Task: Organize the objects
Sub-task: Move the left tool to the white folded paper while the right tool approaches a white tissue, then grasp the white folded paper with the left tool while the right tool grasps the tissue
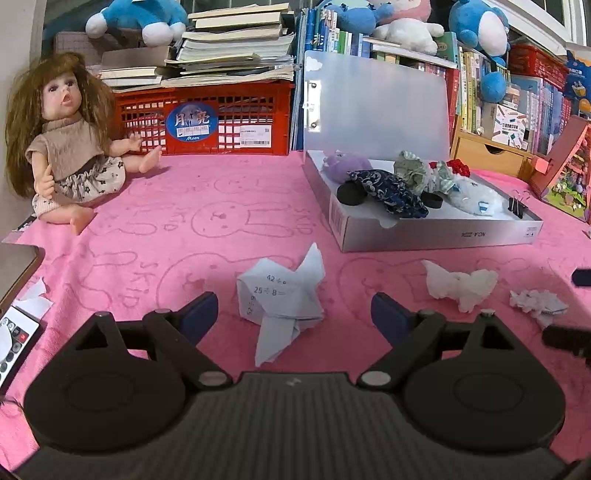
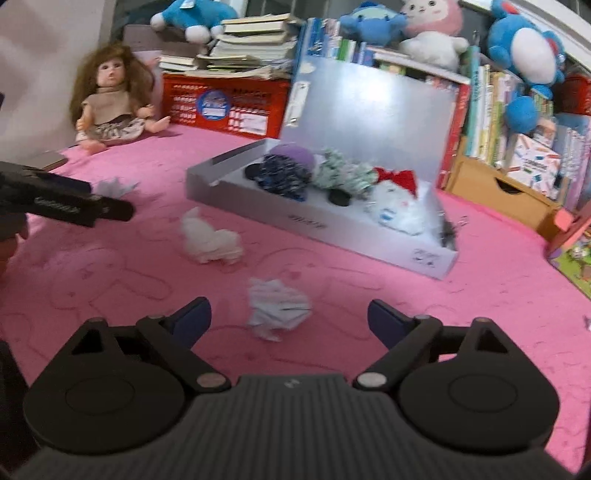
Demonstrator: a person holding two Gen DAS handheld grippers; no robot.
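A folded sheet of paper with printed sums [image 1: 280, 295] lies on the pink cloth between the fingers of my left gripper [image 1: 294, 314], which is open and not touching it. In the right wrist view a small crumpled paper ball [image 2: 277, 306] sits between the fingers of my right gripper [image 2: 289, 318], also open, pads clear of it. A crumpled white tissue [image 1: 461, 286] [image 2: 210, 240] lies between the two papers. Behind them is an open silver box [image 1: 436, 232] [image 2: 332, 229] holding fabric pouches and small black items. The left gripper's side shows at the left edge [image 2: 66, 206].
A doll [image 1: 66, 147] sits at the back left before a red crate [image 1: 207, 122] stacked with books. Bookshelves with plush toys [image 1: 480, 29] line the back. A wooden drawer unit [image 2: 506, 192] and a toy house [image 1: 565, 173] stand right. A remote [image 1: 14, 339] lies at the left edge.
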